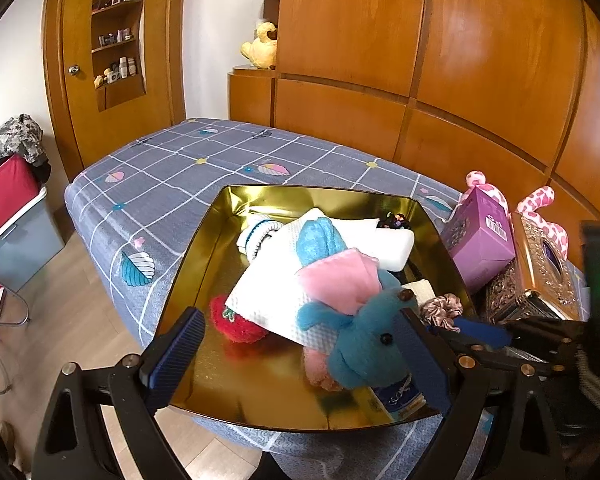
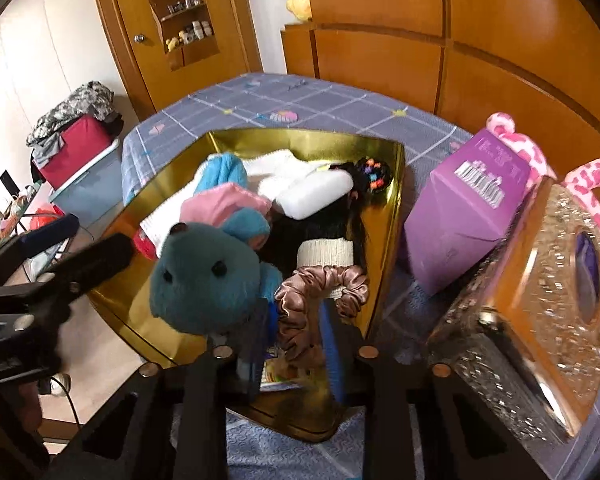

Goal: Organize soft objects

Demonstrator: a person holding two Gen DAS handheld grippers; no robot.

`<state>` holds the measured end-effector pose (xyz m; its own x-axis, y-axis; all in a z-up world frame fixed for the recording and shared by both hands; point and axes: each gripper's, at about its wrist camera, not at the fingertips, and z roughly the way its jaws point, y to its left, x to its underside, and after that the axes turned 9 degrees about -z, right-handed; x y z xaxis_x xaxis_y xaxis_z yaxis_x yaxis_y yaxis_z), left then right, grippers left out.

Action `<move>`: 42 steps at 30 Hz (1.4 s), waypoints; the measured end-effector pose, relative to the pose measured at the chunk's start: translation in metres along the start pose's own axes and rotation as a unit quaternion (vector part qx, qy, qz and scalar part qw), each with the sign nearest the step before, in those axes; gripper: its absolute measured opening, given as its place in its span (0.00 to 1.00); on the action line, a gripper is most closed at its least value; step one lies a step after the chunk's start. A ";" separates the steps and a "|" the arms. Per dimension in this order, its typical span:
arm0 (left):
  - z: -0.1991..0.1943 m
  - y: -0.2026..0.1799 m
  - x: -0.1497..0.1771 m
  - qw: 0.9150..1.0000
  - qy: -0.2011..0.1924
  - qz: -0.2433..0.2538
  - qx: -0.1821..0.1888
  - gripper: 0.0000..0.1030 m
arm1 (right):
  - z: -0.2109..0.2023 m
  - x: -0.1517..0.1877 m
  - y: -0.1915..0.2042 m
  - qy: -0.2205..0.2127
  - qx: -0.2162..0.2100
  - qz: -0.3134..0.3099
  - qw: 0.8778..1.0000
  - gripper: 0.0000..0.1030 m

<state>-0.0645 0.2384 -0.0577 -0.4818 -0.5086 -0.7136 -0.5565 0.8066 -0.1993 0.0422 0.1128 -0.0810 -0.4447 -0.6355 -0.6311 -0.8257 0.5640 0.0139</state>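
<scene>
Bed (image 1: 188,160) in grey checked sheet, gold tray (image 1: 204,248), purple box (image 1: 480,236), ornate tissue box (image 1: 540,276) resting on it

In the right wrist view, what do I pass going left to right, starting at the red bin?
Red bin → blue plush → brown scrunchie → purple box → ornate tissue box.

Both fisheye views looked steeply down from close above the near edge of the bed (image 1: 180,160), facing the wooden wall panels. The left wrist view sat toward the gold tray's (image 1: 204,240) near left corner, the right wrist view nearer its right edge. Both shared the tray and the blue plush (image 2: 204,276).
</scene>
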 end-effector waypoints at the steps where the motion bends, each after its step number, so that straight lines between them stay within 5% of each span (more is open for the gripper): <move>1: 0.001 0.001 0.000 1.000 0.001 0.000 -0.001 0.92 | 0.006 0.000 0.000 0.006 -0.001 0.000 1.000 0.20; 12: 0.001 0.001 -0.003 1.000 -0.001 -0.003 -0.007 0.92 | 0.059 -0.019 0.018 0.039 0.011 -0.038 0.998 0.16; 24: -0.010 -0.008 -0.005 1.000 -0.017 0.004 0.000 0.97 | -0.002 -0.012 0.012 -0.036 0.037 -0.010 0.999 0.36; 31: -0.018 -0.025 -0.002 0.999 -0.018 0.022 0.015 0.98 | -0.033 0.004 -0.002 -0.056 0.105 0.029 0.993 0.42; 35: -0.022 -0.038 0.003 0.999 -0.018 0.039 0.024 1.00 | -0.050 0.016 -0.011 -0.060 0.157 0.060 0.984 0.63; 42: -0.025 -0.061 0.015 0.997 -0.011 0.064 0.037 1.00 | -0.064 0.040 -0.029 -0.066 0.196 0.136 0.969 0.64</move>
<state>-0.0549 0.1739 -0.0396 -0.5311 -0.3937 -0.7503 -0.4388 0.8853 -0.1539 0.0264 0.0367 -0.0573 -0.5575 -0.3768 -0.7397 -0.4768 0.8748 -0.0862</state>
